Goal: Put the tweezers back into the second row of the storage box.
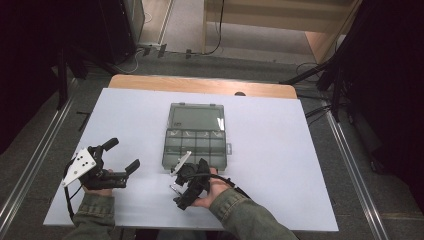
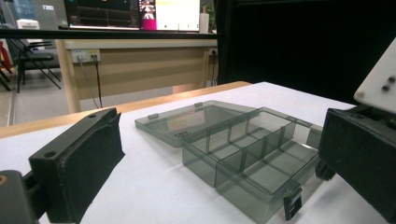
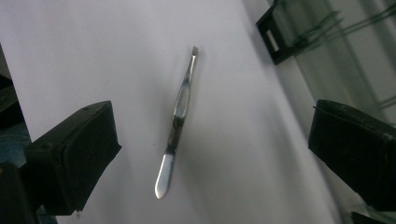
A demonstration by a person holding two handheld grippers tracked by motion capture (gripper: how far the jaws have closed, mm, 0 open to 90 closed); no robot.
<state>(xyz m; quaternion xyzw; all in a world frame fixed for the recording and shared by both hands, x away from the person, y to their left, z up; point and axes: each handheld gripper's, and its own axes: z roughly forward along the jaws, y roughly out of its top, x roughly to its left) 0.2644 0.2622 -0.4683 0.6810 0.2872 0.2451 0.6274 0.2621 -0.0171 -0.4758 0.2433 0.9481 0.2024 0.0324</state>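
The white table (image 1: 280, 150) carries the open smoky organizer box (image 1: 196, 142) at frame centre. Below it, the right gripper (image 1: 181, 186) hovers wide open, empty, straddling the metal tweezers (image 3: 178, 122). Descend squarely and close across the ribbed middle. The left gripper (image 1: 122, 156) idles open at lower left.

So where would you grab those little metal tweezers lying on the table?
Probably across the ribbed middle of the tweezers, coming straight down from above with the right gripper. They lie flat on the white table, and the open jaws already stand either side of them.
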